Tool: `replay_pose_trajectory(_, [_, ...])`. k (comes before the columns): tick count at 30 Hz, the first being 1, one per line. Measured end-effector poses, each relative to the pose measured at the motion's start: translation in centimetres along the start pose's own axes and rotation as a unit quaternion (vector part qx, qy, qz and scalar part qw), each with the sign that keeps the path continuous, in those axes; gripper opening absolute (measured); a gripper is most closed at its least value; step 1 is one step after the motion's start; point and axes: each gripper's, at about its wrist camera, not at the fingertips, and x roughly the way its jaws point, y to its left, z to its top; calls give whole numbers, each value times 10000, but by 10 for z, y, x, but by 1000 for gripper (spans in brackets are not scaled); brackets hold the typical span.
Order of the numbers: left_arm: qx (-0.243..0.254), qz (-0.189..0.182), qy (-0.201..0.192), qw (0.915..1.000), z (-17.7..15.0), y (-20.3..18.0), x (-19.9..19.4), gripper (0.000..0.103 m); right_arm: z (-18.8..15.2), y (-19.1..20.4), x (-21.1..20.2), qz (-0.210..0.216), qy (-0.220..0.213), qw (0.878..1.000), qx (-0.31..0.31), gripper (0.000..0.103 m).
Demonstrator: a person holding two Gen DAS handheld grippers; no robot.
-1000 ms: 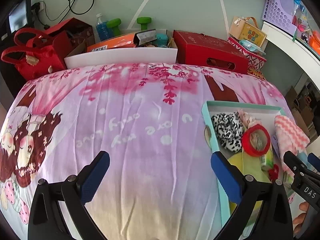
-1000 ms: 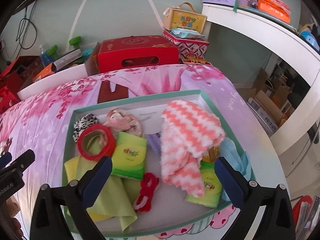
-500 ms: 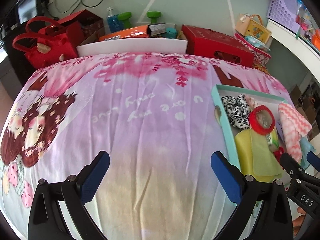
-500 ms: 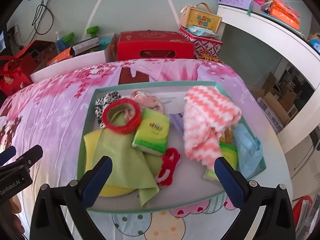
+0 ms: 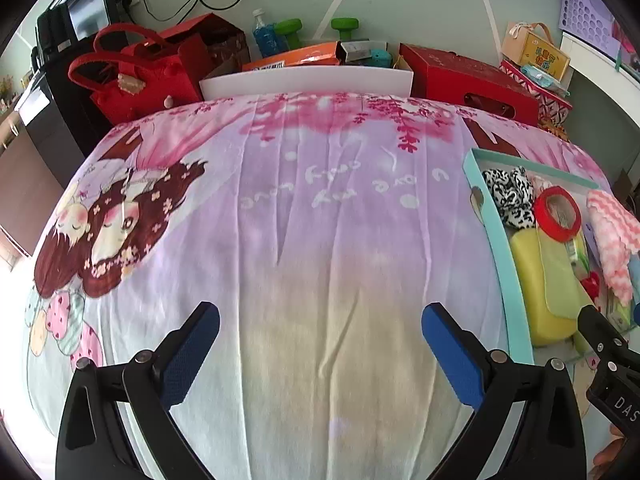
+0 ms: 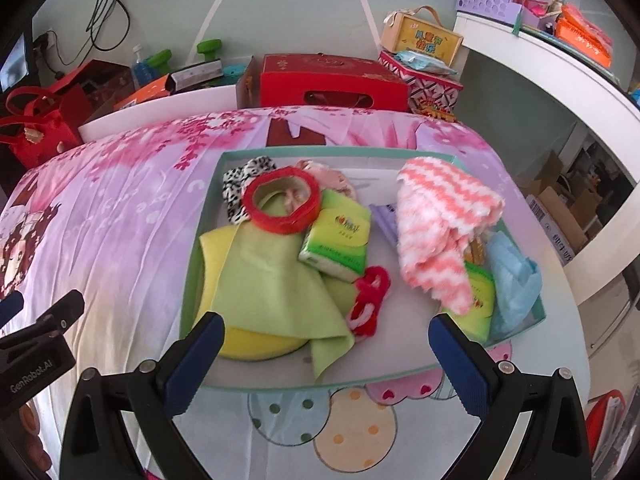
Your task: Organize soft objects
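- Hovering above the near rim of the teal tray (image 6: 400, 383), the right gripper (image 6: 326, 356) has its blue-padded fingers spread wide, with nothing between them.
- The left gripper (image 5: 320, 344) is positioned well to the left of the tray over bare patterned bedsheet (image 5: 280, 220); fingers likewise spread apart, empty.
- The tray rests on the sheet and contains the soft items, as follows.
- Far left corner of tray: black-and-white spotted fabric piece (image 6: 236, 190), partly under a red ring (image 6: 282, 202).
- Near left of tray: light green cloth (image 6: 272, 280) draped over a yellow sponge (image 6: 256, 344).
- Centre of tray: green tissue pack (image 6: 336, 242), tilted, its far end touching the red ring; a red-and-white yarn loop (image 6: 370, 300) lies just beside its near end.
- Right half of tray: pink-and-white zigzag towel (image 6: 440, 228), bunched, overlapping a second green pack (image 6: 478, 300).
- Right wall of tray: light blue cloth (image 6: 514, 280) pressed against it.
- Beyond the tray's far side, off the sheet: red box (image 6: 332, 80) with cut-out handle.
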Motion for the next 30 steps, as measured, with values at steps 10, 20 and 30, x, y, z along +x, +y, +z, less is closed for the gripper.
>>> replay_pose_trajectory(10, [-53,114,164,9998,-13,10,-3,101,-17,8,0,152,157,9998,-42,103])
replay_pose_trajectory(20, [8,237,342,9991,-26,13,1,101,-26,10,-1,194,254,9995,-29,103])
replay_pose_trajectory(30, [20,323,431,9985,-30,15,5,101,-27,8,-3,175,255,9995,-7,103])
